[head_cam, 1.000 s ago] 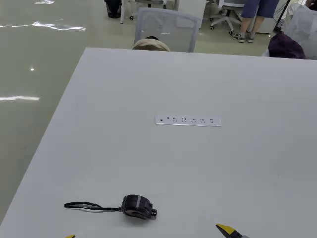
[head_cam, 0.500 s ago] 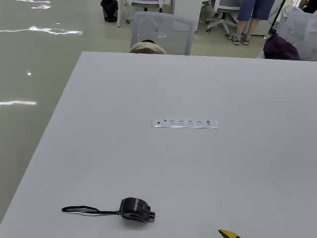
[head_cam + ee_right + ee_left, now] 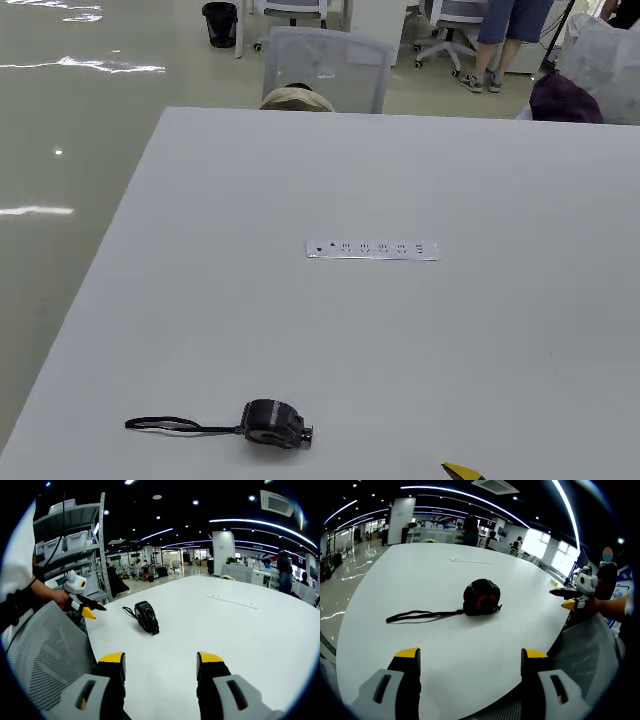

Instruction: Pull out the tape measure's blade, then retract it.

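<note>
Item: small round black plastic-cased tape measure [image 3: 272, 423]. Lay on side near front edge of plain white matte tabletop [image 3: 420, 340]; blade housed, small tab at right end.
Thin black wrist strap [image 3: 165, 424]: limp, trailed left.
Left gripper [image 3: 470, 652]: jaws wide, empty, short of case.
Right gripper [image 3: 160, 657]: jaws wide, empty, apart from case.
Handling, judged: clamp rounded case with left, pinch tab with right, pull level. Smooth case could slip. Feed blade back slowly.

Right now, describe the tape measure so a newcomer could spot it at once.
On the white table, look near the front edge, well short of the flat white power strip. Unlike that strip, the tape measure is a small round black case trailing a thin strap.
</note>
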A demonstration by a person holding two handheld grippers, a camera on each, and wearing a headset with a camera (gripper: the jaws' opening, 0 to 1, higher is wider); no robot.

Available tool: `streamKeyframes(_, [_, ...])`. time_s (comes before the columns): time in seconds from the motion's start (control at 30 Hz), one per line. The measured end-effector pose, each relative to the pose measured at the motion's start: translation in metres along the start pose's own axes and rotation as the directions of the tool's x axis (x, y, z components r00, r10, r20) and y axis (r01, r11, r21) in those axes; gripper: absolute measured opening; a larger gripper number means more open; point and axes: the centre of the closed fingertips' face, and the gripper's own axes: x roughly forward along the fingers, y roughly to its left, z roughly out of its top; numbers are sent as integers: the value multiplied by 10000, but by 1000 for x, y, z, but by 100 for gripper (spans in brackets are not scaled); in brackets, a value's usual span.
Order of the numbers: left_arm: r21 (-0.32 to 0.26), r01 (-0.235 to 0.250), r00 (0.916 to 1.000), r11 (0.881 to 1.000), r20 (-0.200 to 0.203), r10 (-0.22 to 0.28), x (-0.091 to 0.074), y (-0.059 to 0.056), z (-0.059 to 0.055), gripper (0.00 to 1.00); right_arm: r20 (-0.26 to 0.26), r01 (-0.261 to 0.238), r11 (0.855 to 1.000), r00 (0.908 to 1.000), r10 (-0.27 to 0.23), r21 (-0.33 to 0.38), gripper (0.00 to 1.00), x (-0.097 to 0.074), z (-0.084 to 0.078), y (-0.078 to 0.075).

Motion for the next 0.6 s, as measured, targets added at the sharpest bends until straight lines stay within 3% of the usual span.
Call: streamKeyframes(0.6, [52,59,10000,10000,-26,-59,1,-2,1,80,-110,-13,9999,9999,12,-123,58,-4,-3,1])
